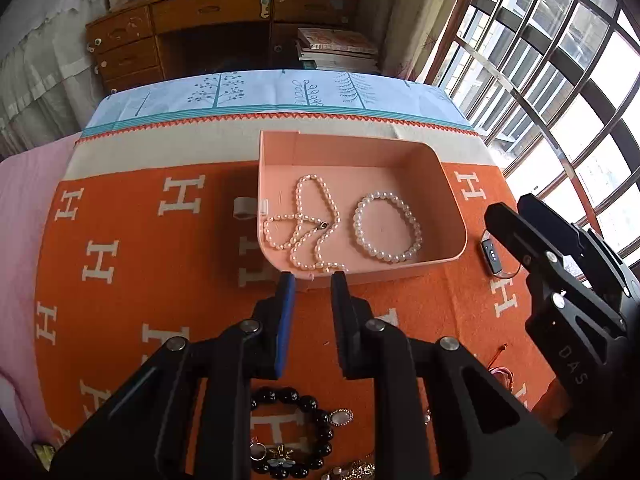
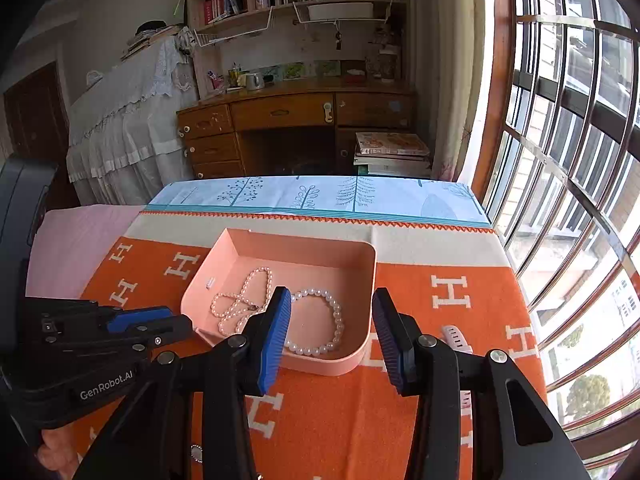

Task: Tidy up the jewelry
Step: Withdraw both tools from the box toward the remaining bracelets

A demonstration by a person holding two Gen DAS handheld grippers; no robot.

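Two pearl pieces, a necklace [image 1: 308, 226] and a bracelet [image 1: 388, 227], lay apart in the pink tray [image 1: 448, 200] on the table [image 1: 132, 280], seemingly to avoid tangling. Both the left tool [image 1: 313, 280] and right tool [image 2: 331, 300] were released and empty, likely freed for the black bead bracelet [image 1: 296, 432] waiting outside.

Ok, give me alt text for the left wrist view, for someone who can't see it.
A pink tray on an orange blanket holds a pearl necklace and a pearl bracelet. The left gripper hovers empty at its near edge, jaws slightly apart; a black bead bracelet lies below.

Each black hand-held gripper [image 1: 313, 280] has blue ribbed pads (silver pivot screws, white lettering).
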